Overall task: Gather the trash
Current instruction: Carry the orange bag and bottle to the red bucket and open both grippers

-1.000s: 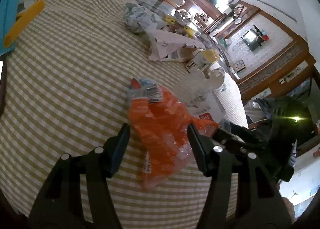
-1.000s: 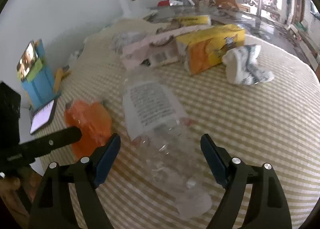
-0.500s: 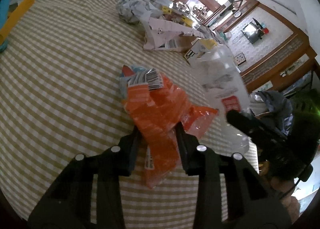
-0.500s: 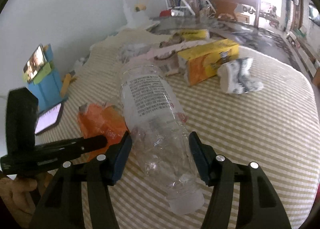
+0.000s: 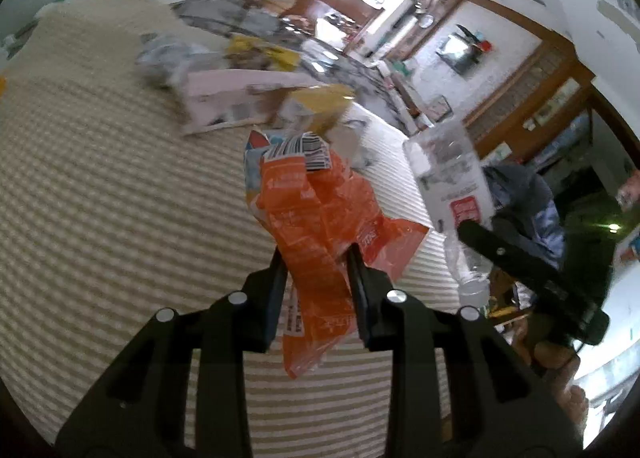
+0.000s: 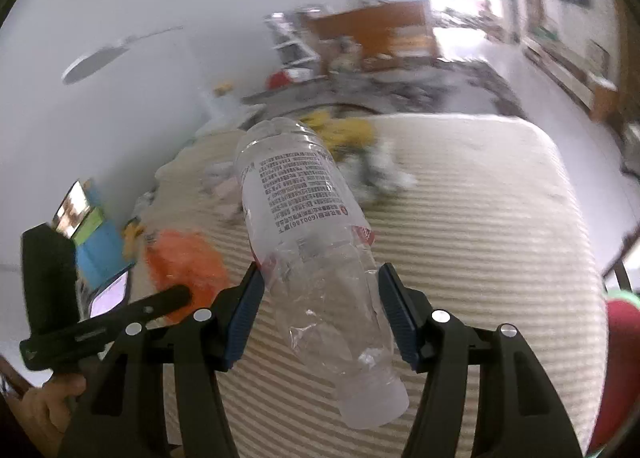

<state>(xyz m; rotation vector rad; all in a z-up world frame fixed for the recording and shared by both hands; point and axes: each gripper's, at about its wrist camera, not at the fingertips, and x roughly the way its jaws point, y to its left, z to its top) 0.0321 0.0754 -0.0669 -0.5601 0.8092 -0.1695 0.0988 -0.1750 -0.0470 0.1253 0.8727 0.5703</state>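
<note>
An orange plastic wrapper [image 5: 316, 209] with a barcode label hangs lifted off the striped cloth, and my left gripper [image 5: 315, 254] grips its lower part, its jaws still closing on it. A clear, crumpled plastic bottle [image 6: 296, 193] with a white printed label is raised in the air, with my right gripper [image 6: 320, 274] shut on its lower body and its cap end pointing back at the camera. The left wrist view shows the same bottle [image 5: 452, 173] at the right, above a black finger [image 5: 520, 262] of the right gripper. The right wrist view shows the wrapper [image 6: 184, 262] at the lower left.
On the striped cloth [image 5: 100, 197] farther back lie a pink flattened box [image 5: 240, 97], a yellow carton [image 5: 320, 105] and crumpled paper [image 5: 168, 53]. A phone [image 6: 110, 294] and a blue box [image 6: 96, 250] sit at the left edge. A hand [image 6: 52, 406] holds the left gripper.
Both grippers closed on their items and rose: the left one took the orange wrapper off the cloth, the right one took the bottle and lifted it.
</note>
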